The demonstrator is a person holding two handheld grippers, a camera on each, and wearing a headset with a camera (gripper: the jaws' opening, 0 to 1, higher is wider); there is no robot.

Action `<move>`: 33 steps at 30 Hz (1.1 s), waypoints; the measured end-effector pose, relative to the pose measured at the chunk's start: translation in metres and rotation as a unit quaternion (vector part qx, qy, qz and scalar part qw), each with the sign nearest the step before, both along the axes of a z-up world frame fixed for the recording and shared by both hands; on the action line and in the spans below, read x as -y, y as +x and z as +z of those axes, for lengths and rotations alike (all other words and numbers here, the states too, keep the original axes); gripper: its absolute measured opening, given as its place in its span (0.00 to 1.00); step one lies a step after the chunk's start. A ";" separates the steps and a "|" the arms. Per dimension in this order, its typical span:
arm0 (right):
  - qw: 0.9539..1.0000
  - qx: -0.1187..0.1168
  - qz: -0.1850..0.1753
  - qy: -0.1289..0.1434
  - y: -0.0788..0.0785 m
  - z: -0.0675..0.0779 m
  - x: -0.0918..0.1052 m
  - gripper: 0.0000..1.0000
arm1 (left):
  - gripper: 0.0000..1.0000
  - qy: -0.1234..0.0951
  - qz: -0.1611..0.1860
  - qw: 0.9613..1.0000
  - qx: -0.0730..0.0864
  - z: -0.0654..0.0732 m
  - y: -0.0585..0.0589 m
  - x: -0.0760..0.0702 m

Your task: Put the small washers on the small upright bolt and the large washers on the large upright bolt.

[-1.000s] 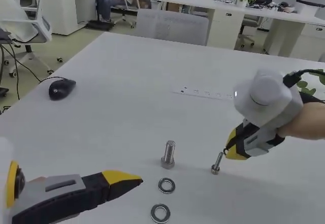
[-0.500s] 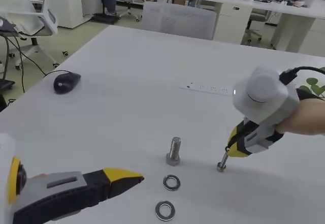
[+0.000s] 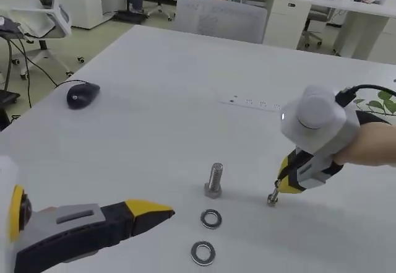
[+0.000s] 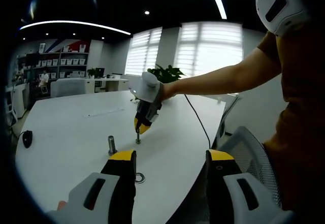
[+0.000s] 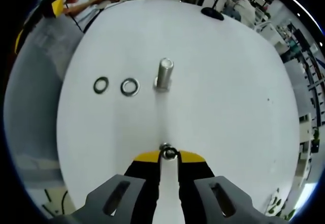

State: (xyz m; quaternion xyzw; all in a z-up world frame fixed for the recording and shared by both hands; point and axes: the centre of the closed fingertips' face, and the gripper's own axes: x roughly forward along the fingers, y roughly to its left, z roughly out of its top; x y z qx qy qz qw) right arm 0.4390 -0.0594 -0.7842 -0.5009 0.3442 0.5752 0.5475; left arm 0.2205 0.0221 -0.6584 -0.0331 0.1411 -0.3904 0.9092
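Note:
The small upright bolt (image 3: pixel 273 197) stands right of the large upright bolt (image 3: pixel 214 180) on the white table (image 3: pixel 154 118). My right gripper (image 3: pixel 278 187) comes down on the small bolt's top. In the right gripper view the right gripper (image 5: pixel 168 156) is shut on a small washer (image 5: pixel 168 152), ringed around the bolt's tip. Two large washers (image 3: pixel 211 218) (image 3: pixel 203 252) lie flat in front of the large bolt; they are also seen as large washers (image 5: pixel 130 87) (image 5: pixel 100 85). My left gripper (image 3: pixel 166 211) hovers open at the lower left, short of them, jaws wide apart (image 4: pixel 170 157).
A black mouse (image 3: pixel 82 93) lies at the far left of the table and a white power strip (image 3: pixel 250 103) lies across the back. Office chairs and desks stand beyond the far edge. The table's near edge runs close under the left gripper.
The head camera has tilted a little, shifting the scene. The right gripper stays at the small bolt's top, slightly lower. The left gripper has barely moved.

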 end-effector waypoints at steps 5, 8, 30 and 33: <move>1.000 -0.002 0.002 -0.006 0.001 -0.012 0.001 0.13 | 0.54 0.002 0.003 1.000 -0.004 -0.002 0.000 -0.002; 1.000 -0.003 0.003 -0.007 0.003 -0.019 0.002 0.13 | 0.54 0.000 0.005 1.000 -0.005 -0.002 0.001 -0.004; 1.000 -0.002 -0.017 0.011 0.002 -0.011 0.013 0.17 | 0.54 0.005 0.001 1.000 0.000 0.000 0.003 -0.003; 1.000 -0.004 -0.023 0.017 -0.003 -0.005 0.017 0.17 | 0.54 0.006 -0.001 1.000 0.003 0.003 0.002 -0.002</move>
